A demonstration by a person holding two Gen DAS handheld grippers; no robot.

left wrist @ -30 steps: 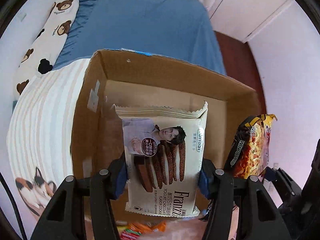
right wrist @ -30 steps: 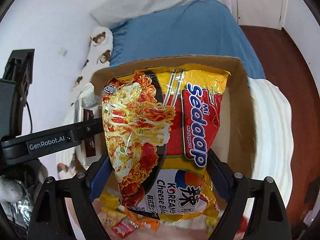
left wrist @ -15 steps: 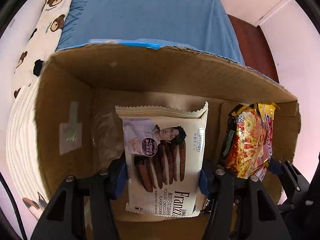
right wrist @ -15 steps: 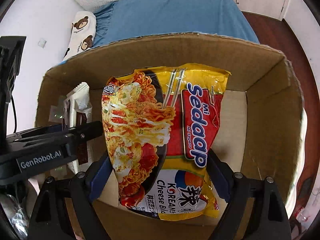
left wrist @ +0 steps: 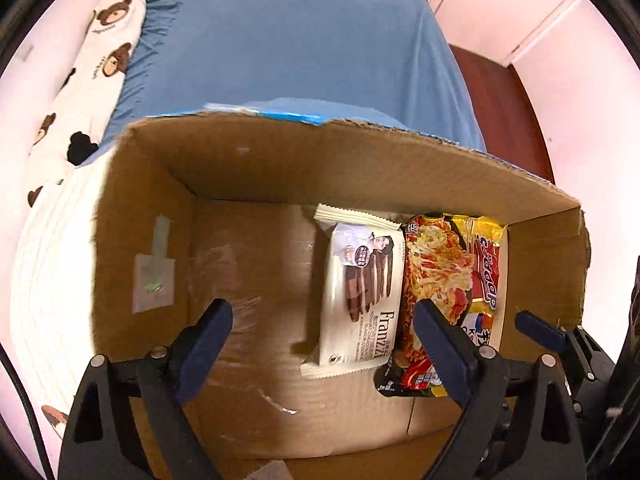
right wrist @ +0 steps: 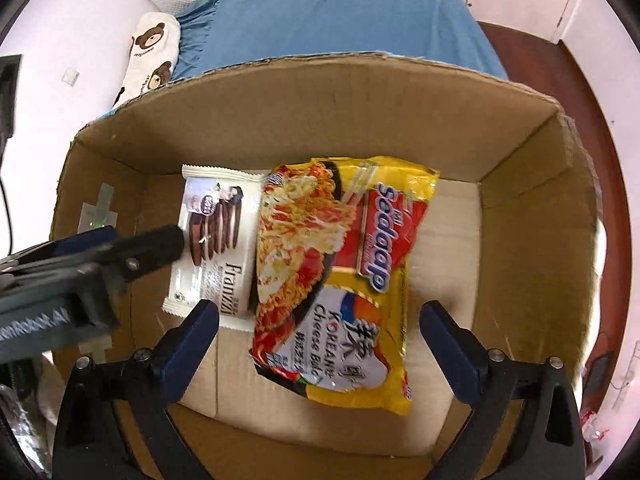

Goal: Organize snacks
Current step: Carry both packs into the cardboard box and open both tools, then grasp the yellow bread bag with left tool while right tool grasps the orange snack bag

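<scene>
Left wrist view: left tongs (left wrist: 320, 336) now spread wide and opening further, nothing between the blue pads (left wrist: 206, 328). A sec ago they were clamped on the Franzzi cookie pack (left wrist: 362, 292); it's since dropped and lies flat on the cardboard box (left wrist: 256, 152) floor, label up, just right of the left tongs' gap. Right pad (left wrist: 438, 334) overlaps the noodle pack in this view, but looks to be above it, not pressing.

Right wrist view: right tongs (right wrist: 316, 334) likewise wide and opening, pads clear on both sides of the Mi Sedaap noodle pack (right wrist: 344, 276). That pack was gripped a sec ago too; now it rests on the box floor w/ its left edge touching, maybe slightly overlapping, the Franzzi pack. Left tongs' black arm crosses in from the left of this view, over the Franzzi pack's left side.

Outward from the box: it sits on a striped cloth (left wrist: 52, 248), w/ a blue bedsheet (left wrist: 296, 40) beyond its far wall and a bear-print pillow (left wrist: 96, 64) off its far-left corner. Rest of the box floor is bare, esp. left of the Franzzi pack.

Meaning for the task: both snacks released inside the box, side by side toward its right half, so this pair looks done. Both tongs free; prob. next is lifting out for more snacks, if any remain – none visible outside the box at this moment.
</scene>
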